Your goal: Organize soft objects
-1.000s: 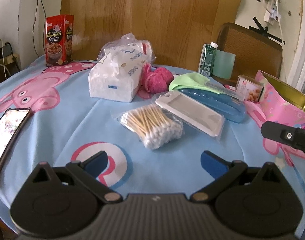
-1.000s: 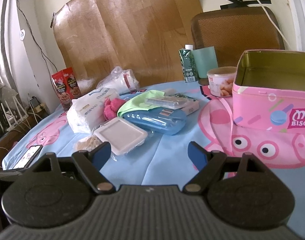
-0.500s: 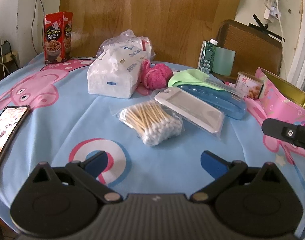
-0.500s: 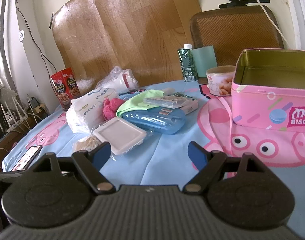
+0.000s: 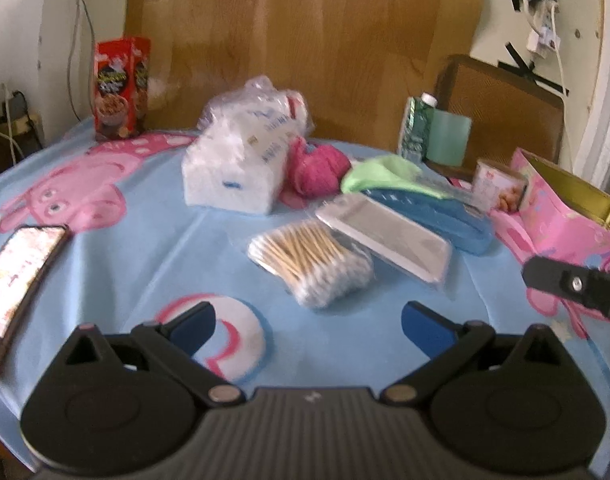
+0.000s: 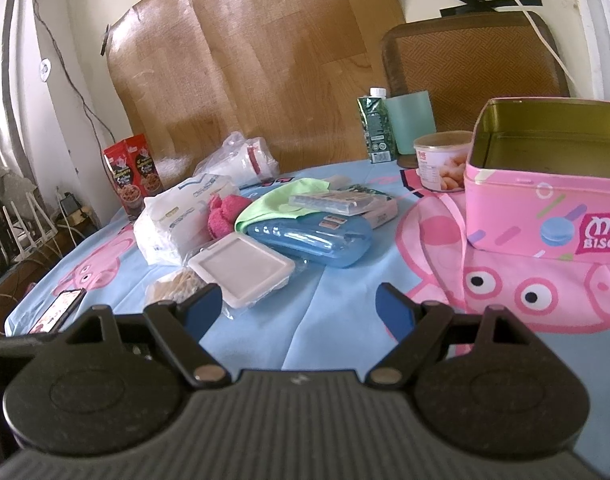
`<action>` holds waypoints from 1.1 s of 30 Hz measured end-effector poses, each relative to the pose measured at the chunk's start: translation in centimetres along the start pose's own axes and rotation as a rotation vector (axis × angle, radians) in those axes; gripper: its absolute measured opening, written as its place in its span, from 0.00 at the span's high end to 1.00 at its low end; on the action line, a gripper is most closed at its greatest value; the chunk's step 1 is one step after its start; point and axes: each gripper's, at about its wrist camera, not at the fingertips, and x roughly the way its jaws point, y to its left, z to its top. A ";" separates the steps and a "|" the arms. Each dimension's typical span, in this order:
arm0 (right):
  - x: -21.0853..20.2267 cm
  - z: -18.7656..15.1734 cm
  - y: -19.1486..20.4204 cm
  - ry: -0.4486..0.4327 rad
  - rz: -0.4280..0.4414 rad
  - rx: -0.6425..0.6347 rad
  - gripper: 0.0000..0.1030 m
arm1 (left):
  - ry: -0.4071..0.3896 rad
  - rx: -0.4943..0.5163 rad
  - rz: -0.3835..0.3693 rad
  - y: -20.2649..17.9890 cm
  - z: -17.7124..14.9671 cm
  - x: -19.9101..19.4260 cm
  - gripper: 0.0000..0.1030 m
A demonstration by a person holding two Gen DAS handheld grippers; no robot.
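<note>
While both of your tools hover low over the worktop (image 5: 137, 240), which is draped in a smooth blue cartoon-print cloth, the left gripper (image 5: 307, 320) has its blue-padded fingers spread wide with nothing between them, and the right gripper (image 6: 295, 308) is likewise spread and empty. Ahead of your left one, near the middle of the cloth, lies a crinkly clear bag of cotton swabs (image 5: 311, 266), wooden sticks with white tips, touching a flat white rectangular case (image 5: 385, 232) in a wrapper. Beyond that sits a glossy blue plastic case (image 5: 429, 210) with a soft green cloth (image 5: 379, 174) draped on its far end. The fuzzy pink knit piece (image 5: 317, 166) rests just right of a puffy white plastic-wrapped pack (image 5: 235, 168). A phone (image 5: 15, 276) with a lit screen lies at the near left edge. Your right view alone shows the open inside of the pink biscuit tin (image 6: 545, 196), dull gold metal with squared walls, standing far right, and a clear ridged packet (image 6: 331, 202) on top of the green cloth. Only the left view takes in the swabs fully; in the right one they are half hidden behind the left finger. A red carton (image 6: 133, 174) stands at the far left edge.
</note>
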 end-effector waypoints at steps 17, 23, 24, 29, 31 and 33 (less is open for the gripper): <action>3.8 0.5 5.6 0.052 0.164 -0.277 0.20 | -0.035 -0.078 -0.092 5.3 1.8 0.0 0.00; 5.6 0.3 8.3 0.127 0.285 -0.358 0.33 | -0.059 -0.150 -0.074 8.3 1.8 -0.7 0.00; 6.0 0.2 8.5 0.148 0.308 -0.359 0.35 | -0.065 -0.157 -0.069 8.8 1.8 -0.8 0.00; 8.5 0.0 8.4 0.213 0.259 -0.354 0.34 | -0.072 -0.171 -0.083 9.6 1.5 -0.9 0.00; 9.3 0.5 7.5 0.227 0.262 -0.295 0.33 | -0.069 -0.159 -0.106 9.3 1.4 -0.7 0.00; 9.6 0.9 7.2 0.238 0.269 -0.253 0.28 | -0.074 -0.139 -0.125 9.0 1.2 -0.6 0.00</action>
